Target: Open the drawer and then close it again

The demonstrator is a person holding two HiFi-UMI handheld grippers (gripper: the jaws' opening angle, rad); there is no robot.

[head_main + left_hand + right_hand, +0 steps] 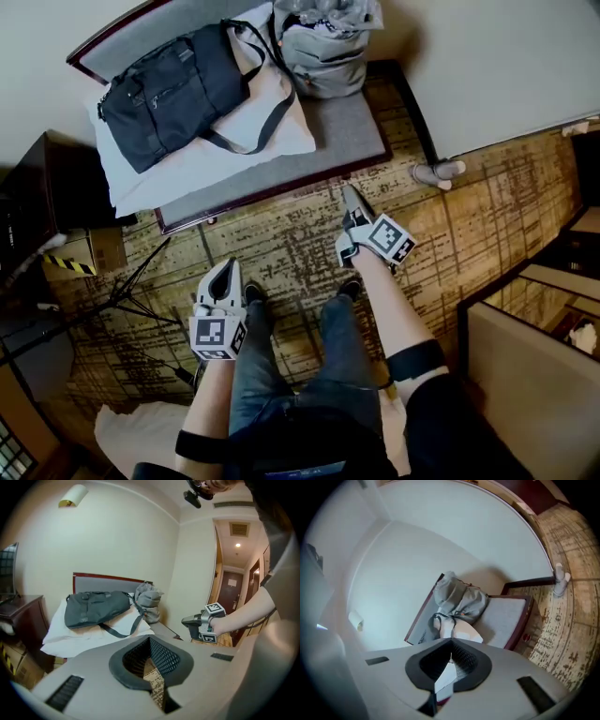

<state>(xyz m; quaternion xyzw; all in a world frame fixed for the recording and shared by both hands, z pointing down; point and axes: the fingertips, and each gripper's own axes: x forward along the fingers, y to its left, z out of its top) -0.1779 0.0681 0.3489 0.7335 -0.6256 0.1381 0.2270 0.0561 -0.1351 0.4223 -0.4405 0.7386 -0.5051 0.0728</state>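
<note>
We record a dark cabinet (42, 183) at far left, well apart from both grippers; it possibly houses the drawer, but no drawer front is discernible. Left gripper (225, 270): jaws pressed together, empty. Right gripper (351, 195): jaws likewise together, empty, near the padded bench (356, 131).

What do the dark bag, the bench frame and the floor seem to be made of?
The dark bag looks like matte woven synthetic fabric, judging by its soft folds and zips. The bench frame seems to be dark reddish wood with a smooth finish. The floor is probably carpet: brown-beige pattern, no shine.
</note>
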